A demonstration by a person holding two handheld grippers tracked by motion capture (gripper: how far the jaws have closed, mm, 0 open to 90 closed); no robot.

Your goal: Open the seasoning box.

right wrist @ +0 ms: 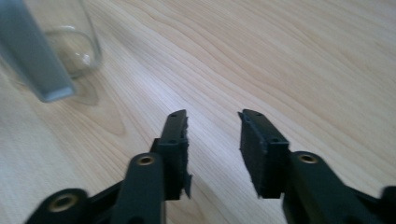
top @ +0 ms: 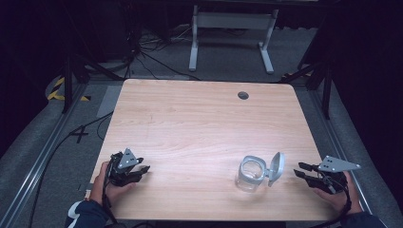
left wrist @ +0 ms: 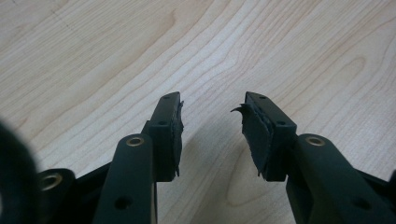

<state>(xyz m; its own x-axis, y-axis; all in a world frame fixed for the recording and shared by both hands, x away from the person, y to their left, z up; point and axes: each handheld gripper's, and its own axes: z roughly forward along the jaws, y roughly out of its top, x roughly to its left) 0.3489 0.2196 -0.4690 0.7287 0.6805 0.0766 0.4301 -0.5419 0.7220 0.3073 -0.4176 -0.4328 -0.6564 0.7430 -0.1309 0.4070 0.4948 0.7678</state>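
High view: pale wood bench point(top: 190, 128) with a clear glass jar point(top: 250, 173) standing near the right front edge, its grey hinged lid point(top: 276, 167) flipped up on the right side. Left claw point(top: 142, 169) rests at the near left, jaws apart, holding nothing. Right claw point(top: 304, 170) sits just right of the jar, jaws apart, also holding nothing.

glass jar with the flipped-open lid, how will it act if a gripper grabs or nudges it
The glass jar looks clear, smooth and rigid, so probably slippery between the fingers and breakable if knocked over. Its grey lid hangs open off one side, so it may tip that way. It stands upright, so it is unlikely to roll.
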